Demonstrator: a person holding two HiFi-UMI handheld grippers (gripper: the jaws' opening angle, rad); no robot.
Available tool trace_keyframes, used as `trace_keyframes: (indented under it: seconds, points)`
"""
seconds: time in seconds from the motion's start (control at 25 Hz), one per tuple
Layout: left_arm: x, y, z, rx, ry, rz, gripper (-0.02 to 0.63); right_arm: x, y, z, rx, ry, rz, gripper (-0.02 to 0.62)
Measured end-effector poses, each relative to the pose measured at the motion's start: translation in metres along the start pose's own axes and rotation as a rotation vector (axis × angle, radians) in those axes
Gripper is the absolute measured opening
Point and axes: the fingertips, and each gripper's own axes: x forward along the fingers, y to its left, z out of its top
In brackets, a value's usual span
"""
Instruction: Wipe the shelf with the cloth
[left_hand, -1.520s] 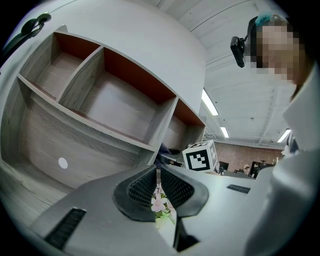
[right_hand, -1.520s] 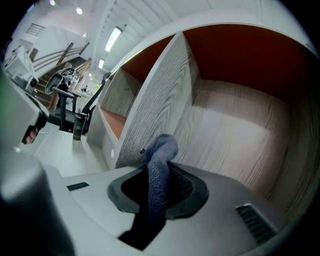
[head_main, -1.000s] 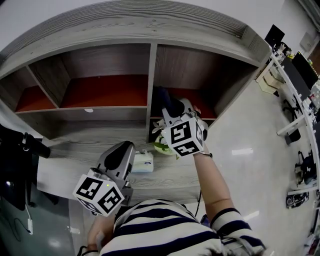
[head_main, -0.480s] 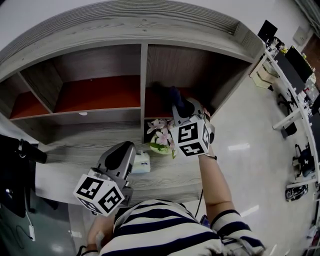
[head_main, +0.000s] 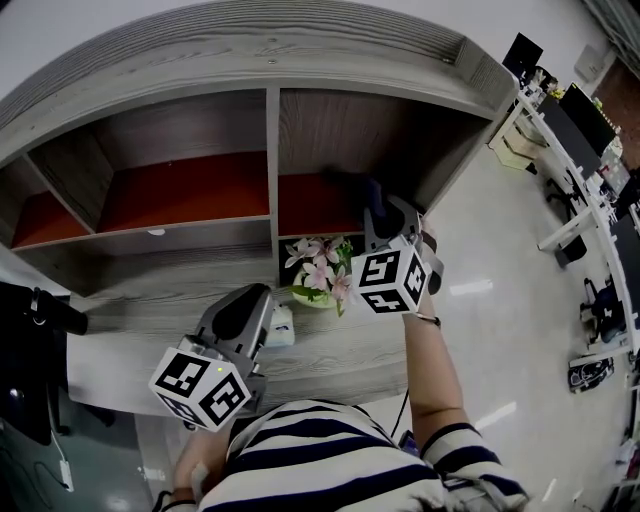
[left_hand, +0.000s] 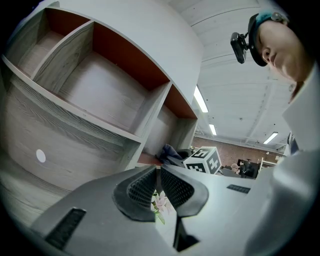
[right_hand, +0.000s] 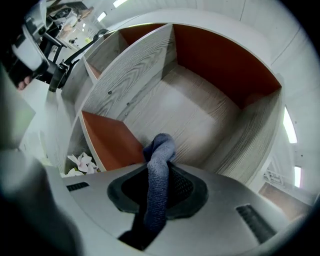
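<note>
The right gripper (right_hand: 159, 181), clamped on the blue cloth (right_hand: 161, 147), could topple the potted flowers (head_main: 318, 268) just to its left on a wide sweep, while the left gripper (left_hand: 156, 187) sits closed and empty.

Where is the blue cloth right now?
In the head view, the cloth is clamped in the right claw inside the shelf, in its right compartment, beyond the pink flowers.

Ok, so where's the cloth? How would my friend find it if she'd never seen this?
Find the big grey wooden shelf unit with red-brown back panels, then look in its right-hand compartment, where the right claw reaches in. The cloth is the dark blue fuzzy bundle pinched in that claw, unlike the pink-and-white flowers lower down.
</note>
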Motion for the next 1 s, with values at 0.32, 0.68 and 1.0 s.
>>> trace_keyframes:
  seconds: [0.32, 0.68, 1.0]
  points:
    - [0.003, -0.002, -0.001, -0.004, 0.006, -0.011, 0.038, -0.005, -0.009, -0.012, -0.077, 0.082, -0.073, 0.08]
    - [-0.001, 0.001, 0.001, -0.006, -0.003, -0.001, 0.038, -0.006, -0.013, -0.015, -0.057, 0.09, -0.084, 0.08]
    - [-0.009, 0.008, 0.006, -0.003, -0.023, 0.035, 0.038, -0.023, -0.024, 0.035, 0.146, -0.119, -0.038, 0.081]
